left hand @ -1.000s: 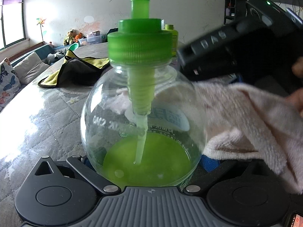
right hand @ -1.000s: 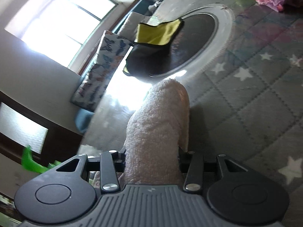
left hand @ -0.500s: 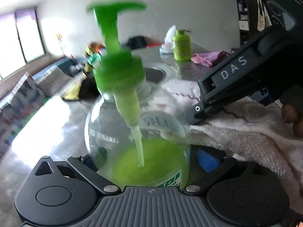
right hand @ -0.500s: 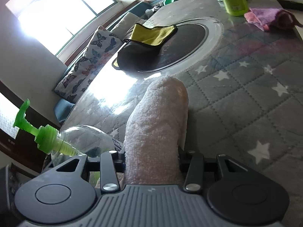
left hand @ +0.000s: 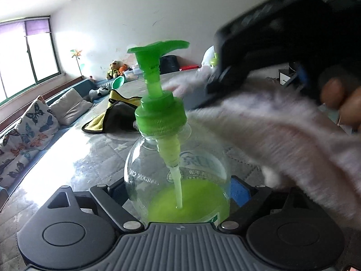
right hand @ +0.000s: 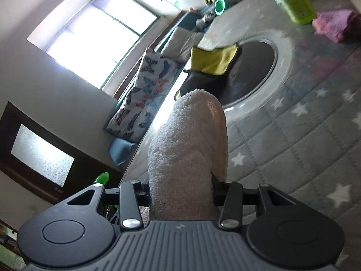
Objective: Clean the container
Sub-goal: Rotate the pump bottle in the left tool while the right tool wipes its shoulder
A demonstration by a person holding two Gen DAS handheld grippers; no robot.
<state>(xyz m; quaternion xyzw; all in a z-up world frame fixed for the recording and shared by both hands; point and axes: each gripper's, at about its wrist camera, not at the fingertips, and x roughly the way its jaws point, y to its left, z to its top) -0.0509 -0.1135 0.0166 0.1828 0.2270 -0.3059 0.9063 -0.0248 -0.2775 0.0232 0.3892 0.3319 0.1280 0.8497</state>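
Cleaning looks midway: the left hand-held gripper (left hand: pixel 180 203), jaws just narrowed, grasps the bottle (left hand: pixel 178 174); the right hand-held gripper (right hand: pixel 180 194), clenched on the towel (right hand: pixel 189 149), wipes near its pump (left hand: pixel 158 72).

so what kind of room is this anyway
Most likely a lived-in living room at home: a sofa with a butterfly-print cushion runs under the window, stuffed toys sit at its far end, and a quilted star-pattern cloth covers the table.
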